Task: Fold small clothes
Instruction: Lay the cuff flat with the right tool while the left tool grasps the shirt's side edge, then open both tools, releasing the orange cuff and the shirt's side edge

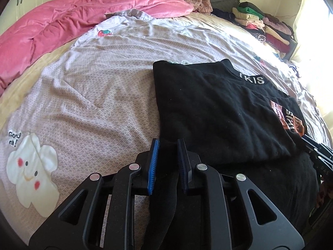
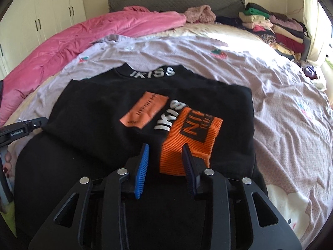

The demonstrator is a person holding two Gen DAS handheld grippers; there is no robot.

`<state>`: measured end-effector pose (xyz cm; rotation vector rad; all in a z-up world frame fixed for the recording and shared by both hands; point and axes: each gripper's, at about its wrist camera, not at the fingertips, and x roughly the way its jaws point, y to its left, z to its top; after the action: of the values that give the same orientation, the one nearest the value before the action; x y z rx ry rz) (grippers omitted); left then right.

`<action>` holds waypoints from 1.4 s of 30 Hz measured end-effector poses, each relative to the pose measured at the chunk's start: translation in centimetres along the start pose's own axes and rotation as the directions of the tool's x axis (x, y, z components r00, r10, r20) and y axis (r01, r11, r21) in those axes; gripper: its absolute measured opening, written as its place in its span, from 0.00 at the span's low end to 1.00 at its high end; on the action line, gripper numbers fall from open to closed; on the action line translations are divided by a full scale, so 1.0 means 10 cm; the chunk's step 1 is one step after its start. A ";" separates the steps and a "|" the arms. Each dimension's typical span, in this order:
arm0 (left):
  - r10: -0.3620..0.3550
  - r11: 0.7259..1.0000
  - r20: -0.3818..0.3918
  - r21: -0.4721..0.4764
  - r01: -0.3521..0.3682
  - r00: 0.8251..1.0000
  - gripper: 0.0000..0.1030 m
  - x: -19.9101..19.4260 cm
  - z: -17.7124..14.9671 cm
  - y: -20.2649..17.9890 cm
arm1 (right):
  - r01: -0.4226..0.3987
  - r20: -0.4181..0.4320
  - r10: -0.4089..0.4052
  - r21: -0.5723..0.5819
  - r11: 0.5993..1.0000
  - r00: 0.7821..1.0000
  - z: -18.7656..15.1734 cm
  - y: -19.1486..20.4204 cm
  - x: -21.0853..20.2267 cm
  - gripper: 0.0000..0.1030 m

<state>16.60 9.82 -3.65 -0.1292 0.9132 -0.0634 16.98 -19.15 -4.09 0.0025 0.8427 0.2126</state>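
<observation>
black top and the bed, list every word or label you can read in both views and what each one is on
"IKISS" on the collar of the black top.
"IKIS", last letters hidden, on its folded sleeve.
Black letters on the orange cuff: cut off, unreadable.
Orange patch: print too small to read.
"Good", second word unclear, beside the cloud print on the bedsheet.
Left gripper label: blurred.

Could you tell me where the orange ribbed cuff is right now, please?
In the right wrist view the orange ribbed cuff lies on top of the black sweater, just ahead of the right gripper, beside the white lettering.
</observation>
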 end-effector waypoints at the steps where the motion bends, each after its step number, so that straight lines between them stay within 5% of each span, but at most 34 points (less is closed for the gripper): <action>1: -0.001 1.000 -0.001 -0.002 0.001 1.000 0.15 0.00 0.00 0.01 | -0.005 -0.005 0.005 0.010 1.000 1.000 -0.01 -0.02 0.01 0.34; 19: 0.000 1.000 -0.005 -0.003 0.000 1.000 0.18 -0.04 -0.07 0.08 | 0.009 -0.011 -0.008 0.013 1.000 1.000 -0.02 -0.08 -0.01 0.40; 36: 0.006 1.000 -0.004 -0.014 -0.006 1.000 0.20 -0.13 -0.14 0.16 | -0.028 0.026 0.026 0.073 0.997 0.999 -0.05 -0.18 -0.28 0.65; 42: 0.017 1.000 0.054 0.006 -0.017 0.998 0.20 -0.31 -0.15 0.12 | -0.036 0.059 0.031 0.083 0.996 0.998 -0.05 -0.20 -0.39 0.69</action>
<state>13.57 11.25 -2.28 -0.1170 0.8604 -0.0469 14.43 -21.85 -1.70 0.1008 0.7943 0.2077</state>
